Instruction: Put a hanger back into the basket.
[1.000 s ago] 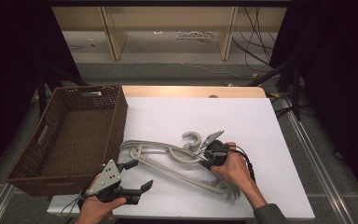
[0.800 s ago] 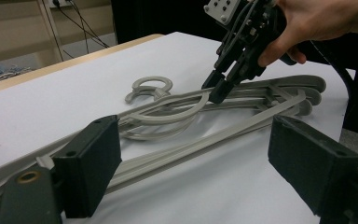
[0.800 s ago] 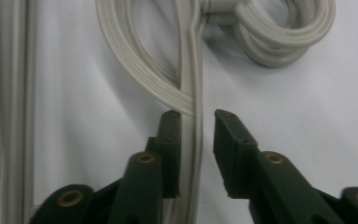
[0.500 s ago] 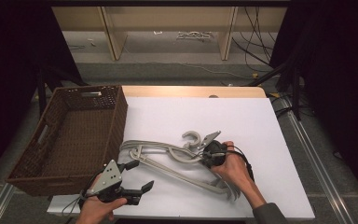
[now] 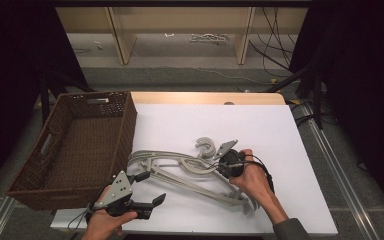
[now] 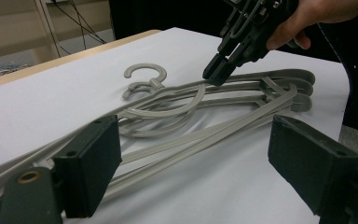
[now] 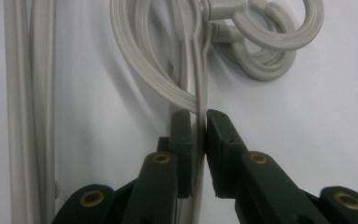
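Grey plastic hangers (image 5: 190,172) lie in a loose stack on the white sheet (image 5: 260,130) covering the desk, near its front middle, hooks pointing away from the person. The right claw (image 7: 198,122) is pressed together on a thin bar of the top hanger, just below the hooks. The left claw (image 6: 193,163) hangs spread wide by the stack's left end, beside the brown wicker basket (image 5: 80,140).

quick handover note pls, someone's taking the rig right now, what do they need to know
Right gripper: shut on a bar of the top grey plastic hanger in the pile of grey plastic hangers lying mid white table.
Left gripper: open, empty, at the pile's near-left end.
Brown woven wicker basket: at the table's left edge, nothing inside.
Done: one hanger gripped.
Left: probably moving the hangers into the basket; none is in yet.
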